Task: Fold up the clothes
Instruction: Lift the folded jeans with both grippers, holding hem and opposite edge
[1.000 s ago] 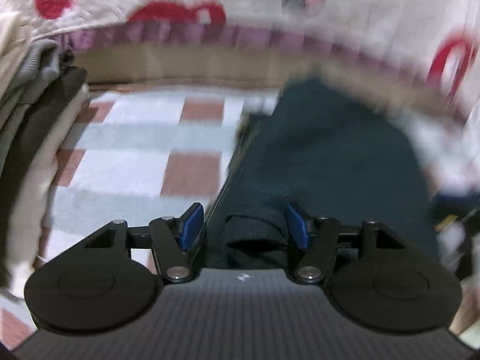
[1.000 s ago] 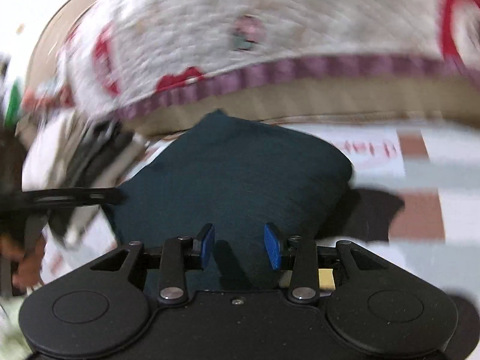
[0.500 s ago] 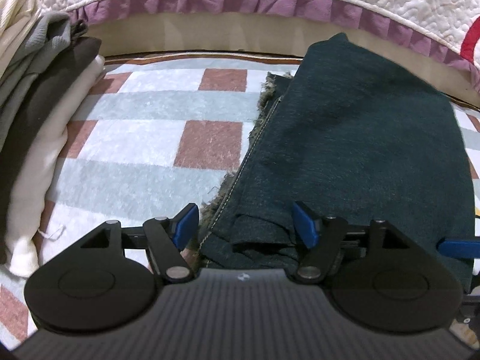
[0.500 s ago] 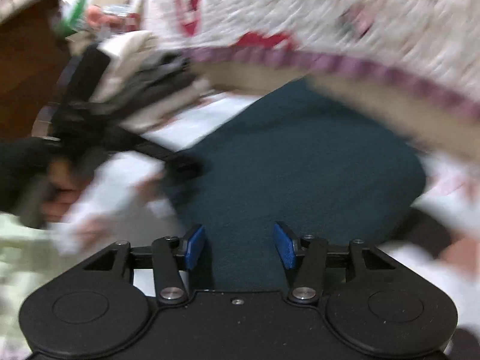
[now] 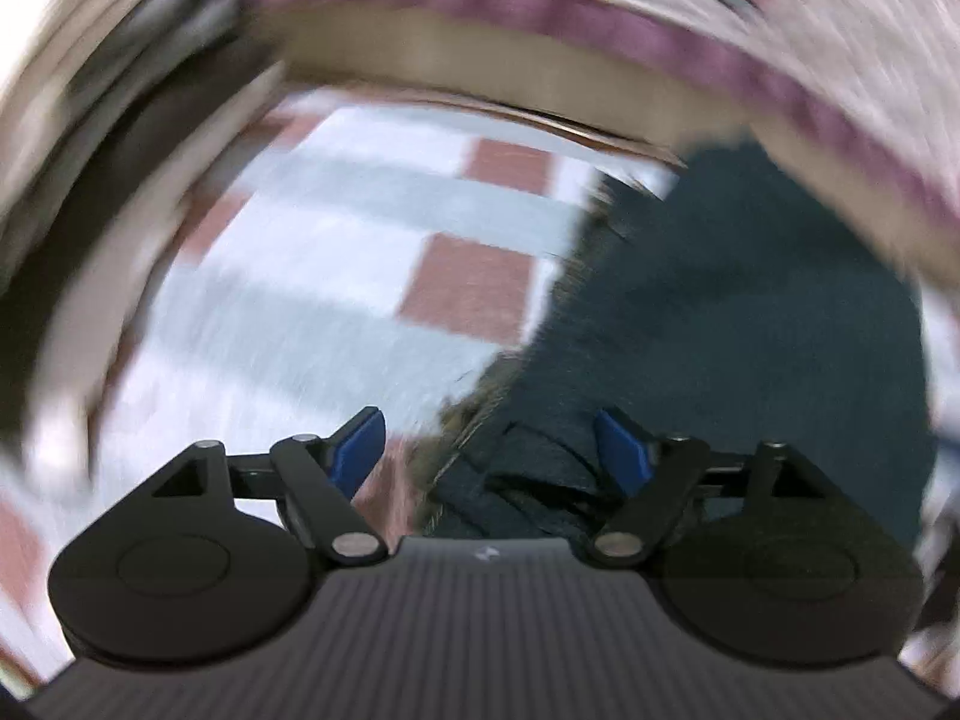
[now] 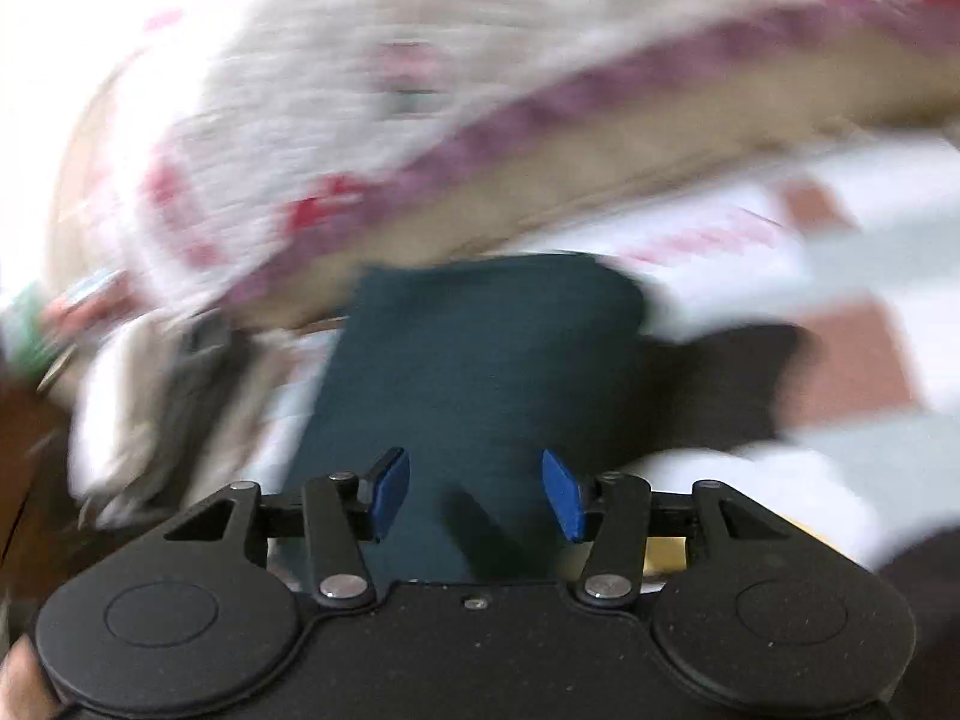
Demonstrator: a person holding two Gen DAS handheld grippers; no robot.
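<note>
A folded dark teal garment (image 5: 720, 312) lies on the checked mat, with its frayed edge towards the left wrist view's centre. My left gripper (image 5: 489, 429) hovers over the garment's near left corner. Its jaws are opening; the folded corner lies between the blue pads, and neither pad presses on it. In the right wrist view the same garment (image 6: 480, 360) stretches straight ahead. My right gripper (image 6: 474, 468) is open just above its near end, holding nothing. Both views are blurred by motion.
A checked mat (image 5: 336, 276) of white, grey and brick-red squares covers the floor. A pile of folded clothes (image 5: 90, 192) stands at the left. A quilted bedcover with a purple frill (image 5: 660, 36) hangs along the far side, close behind the garment (image 6: 360, 90).
My left jaws have spread wider around the garment's corner and the view has rolled. The right gripper swung sideways and back over the garment, and its jaws stand wider than a second ago.
</note>
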